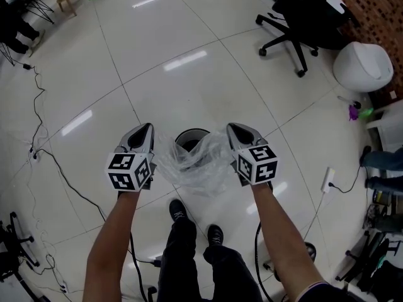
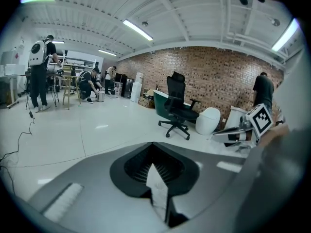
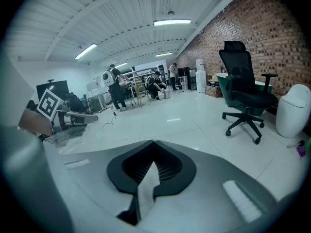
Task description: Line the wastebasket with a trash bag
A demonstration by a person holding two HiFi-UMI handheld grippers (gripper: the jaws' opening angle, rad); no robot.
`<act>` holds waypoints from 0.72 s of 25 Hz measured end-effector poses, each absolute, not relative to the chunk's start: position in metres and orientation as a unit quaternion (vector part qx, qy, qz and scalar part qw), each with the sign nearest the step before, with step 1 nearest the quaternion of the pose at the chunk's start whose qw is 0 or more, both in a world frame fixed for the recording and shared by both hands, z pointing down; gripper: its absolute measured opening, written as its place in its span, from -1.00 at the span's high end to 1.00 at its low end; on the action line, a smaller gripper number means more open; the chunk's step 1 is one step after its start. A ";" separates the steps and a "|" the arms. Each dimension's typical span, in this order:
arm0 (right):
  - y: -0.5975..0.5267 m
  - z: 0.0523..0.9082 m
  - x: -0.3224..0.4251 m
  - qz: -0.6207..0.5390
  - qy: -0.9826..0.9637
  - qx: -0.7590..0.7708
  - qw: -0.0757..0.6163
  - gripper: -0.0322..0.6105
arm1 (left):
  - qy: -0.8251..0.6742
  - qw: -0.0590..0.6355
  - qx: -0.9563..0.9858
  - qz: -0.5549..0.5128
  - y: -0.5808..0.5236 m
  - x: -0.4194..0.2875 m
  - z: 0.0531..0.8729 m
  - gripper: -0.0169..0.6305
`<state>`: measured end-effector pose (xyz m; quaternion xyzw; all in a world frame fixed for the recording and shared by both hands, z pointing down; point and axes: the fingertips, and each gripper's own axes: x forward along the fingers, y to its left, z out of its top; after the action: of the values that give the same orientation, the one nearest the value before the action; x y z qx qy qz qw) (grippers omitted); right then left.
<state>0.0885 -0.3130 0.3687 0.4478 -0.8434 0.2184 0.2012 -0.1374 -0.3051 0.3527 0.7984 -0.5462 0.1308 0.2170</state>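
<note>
Wastebasket in head view only, trash bag pinched

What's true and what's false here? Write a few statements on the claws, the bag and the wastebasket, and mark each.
1. The left claw and the right claw are both shut on the trash bag. True.
2. The wastebasket stands upright on the floor, between the two claws in the head view. True.
3. The bag's mouth is folded over the wastebasket's rim. False: the film is held up, spread between the claws, and the rim's far side is bare.
4. The left claw is open and empty. False: its jaws are together on a strip of bag film.
</note>
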 end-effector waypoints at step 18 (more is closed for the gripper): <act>-0.311 0.359 0.076 0.218 -0.846 0.447 0.194 0.89 | -0.552 0.216 0.798 0.108 -0.298 -0.142 0.331 0.91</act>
<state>0.0755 -0.3109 0.3590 0.4470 -0.8456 0.2180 0.1941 -0.1419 -0.2984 0.3307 0.7983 -0.5516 0.1077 0.2164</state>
